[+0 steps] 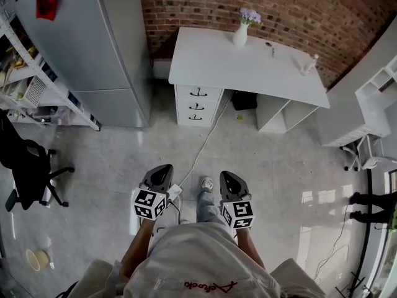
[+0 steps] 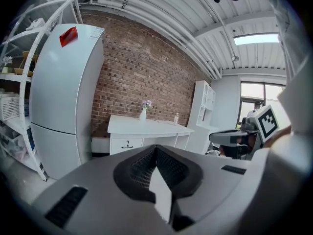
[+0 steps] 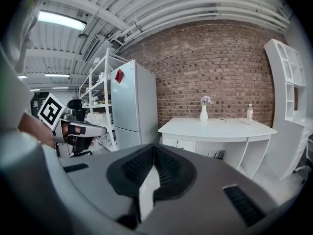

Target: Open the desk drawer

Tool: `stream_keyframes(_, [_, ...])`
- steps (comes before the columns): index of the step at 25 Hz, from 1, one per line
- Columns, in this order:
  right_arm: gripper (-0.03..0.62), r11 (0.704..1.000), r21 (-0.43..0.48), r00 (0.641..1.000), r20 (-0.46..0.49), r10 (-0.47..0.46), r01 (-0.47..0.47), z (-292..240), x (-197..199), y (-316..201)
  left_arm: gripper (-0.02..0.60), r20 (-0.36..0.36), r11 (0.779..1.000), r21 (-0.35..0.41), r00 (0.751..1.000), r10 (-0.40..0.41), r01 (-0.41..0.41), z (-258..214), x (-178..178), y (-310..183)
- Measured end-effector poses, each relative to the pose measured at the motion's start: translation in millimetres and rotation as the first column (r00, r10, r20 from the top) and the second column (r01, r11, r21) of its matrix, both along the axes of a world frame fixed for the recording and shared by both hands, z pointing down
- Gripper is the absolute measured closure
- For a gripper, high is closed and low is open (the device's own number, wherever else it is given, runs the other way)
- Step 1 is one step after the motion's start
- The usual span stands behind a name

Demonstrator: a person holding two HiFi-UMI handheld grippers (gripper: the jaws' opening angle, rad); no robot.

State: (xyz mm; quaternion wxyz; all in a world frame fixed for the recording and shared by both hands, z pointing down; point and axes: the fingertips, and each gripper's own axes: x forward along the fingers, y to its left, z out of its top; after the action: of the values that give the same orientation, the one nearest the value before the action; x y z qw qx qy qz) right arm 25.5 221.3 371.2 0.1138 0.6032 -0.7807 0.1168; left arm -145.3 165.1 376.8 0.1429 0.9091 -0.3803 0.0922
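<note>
The white desk (image 1: 248,61) stands against the brick wall, far ahead of me. Its drawer stack (image 1: 197,104) of three drawers with black handles is under the desk's left end, and all three are closed. My left gripper (image 1: 162,169) and right gripper (image 1: 228,176) are held side by side over the floor, well short of the desk, both shut and empty. In the left gripper view the top drawer (image 2: 128,144) shows just past the shut left gripper (image 2: 156,149). In the right gripper view the drawer stack (image 3: 178,143) lies beyond the shut right gripper (image 3: 154,149).
A tall grey fridge (image 1: 93,48) stands left of the desk, with a white shelf rack (image 1: 37,79) and a black office chair (image 1: 28,166) further left. A white cable (image 1: 208,135) runs across the floor to a power strip (image 1: 175,192). A vase (image 1: 240,35) and a bottle (image 1: 308,64) stand on the desk.
</note>
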Motion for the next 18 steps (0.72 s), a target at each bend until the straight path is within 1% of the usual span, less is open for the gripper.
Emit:
stream_keyframes(4, [0.576, 0.999, -0.003, 0.999, -0.003, -0.036, 0.036, -1, 16, -46, 0.569, -0.008, 0.999, 0.000, 0.999, -0.053, 0.053, -3, 11, -45])
stream_keyframes(10, [0.576, 0.997, -0.008, 0.997, 0.004, -0.076, 0.076, -10, 50, -115, 0.569, -0.003, 0.995, -0.002, 0.995, -0.102, 0.102, -14, 38, -109])
stream_keyframes(15, [0.576, 0.995, -0.016, 0.995, 0.013, -0.099, 0.099, -7, 75, -164, 0.569, 0.015, 0.992, -0.011, 0.992, -0.124, 0.125, -10, 59, -152])
stream_keyframes(18, [0.576, 0.994, -0.025, 0.994, 0.020, -0.105, 0.106, -3, 92, -185, 0.569, 0.020, 0.990, -0.019, 0.990, -0.138, 0.138, -9, 74, -172])
